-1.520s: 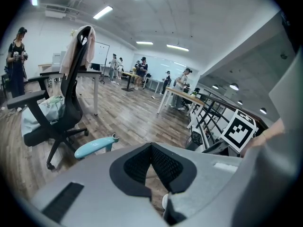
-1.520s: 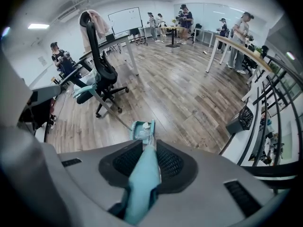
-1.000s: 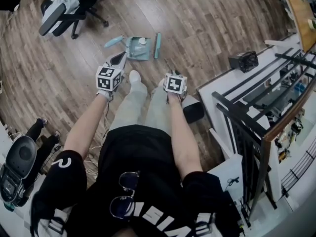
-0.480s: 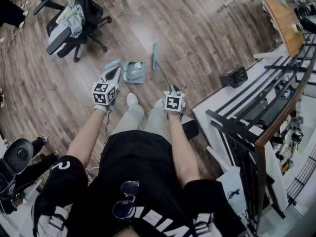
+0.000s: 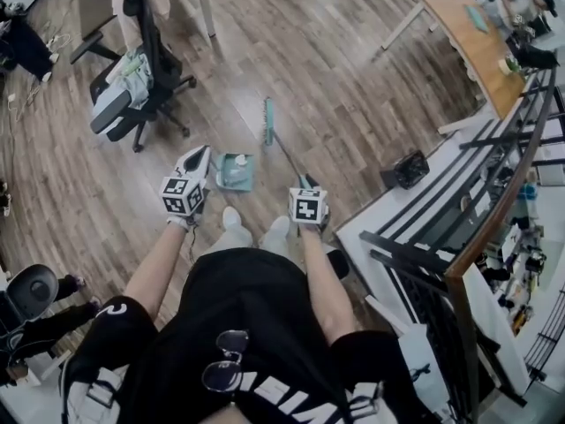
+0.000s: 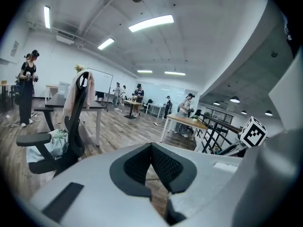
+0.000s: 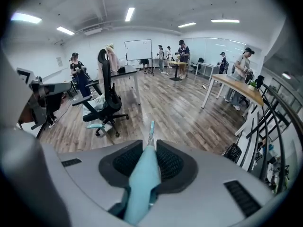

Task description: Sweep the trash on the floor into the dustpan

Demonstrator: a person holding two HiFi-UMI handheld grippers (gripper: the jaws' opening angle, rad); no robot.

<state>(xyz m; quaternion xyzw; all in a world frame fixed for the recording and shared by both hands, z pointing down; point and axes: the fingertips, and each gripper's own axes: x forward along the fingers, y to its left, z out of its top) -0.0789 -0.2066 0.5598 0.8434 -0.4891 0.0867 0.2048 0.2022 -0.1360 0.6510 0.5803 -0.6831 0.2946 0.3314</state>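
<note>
Overhead, a wide wood-plank floor (image 5: 353, 104) fills the head view, with a black metal railing (image 5: 459, 237) along its right edge. A black office chair (image 5: 132, 91) draped with clothing stands toward the floor's upper left, well apart from the sweeping tools. The person (image 5: 238, 325), in a black top and pale trousers, stands at the bottom centre with a gripper in each hand.

A teal broom (image 5: 268, 122) slants up and to the left from the right gripper (image 5: 306, 188). Its brush head is out over open floor, beyond the dustpan. In the right gripper view, the jaws are clenched on the teal handle, which runs straight out between the black pads.

The teal dustpan (image 5: 235, 171) lies flat on the floor just ahead of the person's white shoes (image 5: 231, 217), between the two grippers. A pale scrap sits on it, too small to identify.

The left gripper (image 5: 198, 155) is just beside the dustpan's left edge. In the left gripper view, its jaws are pressed together with nothing between them.
</note>
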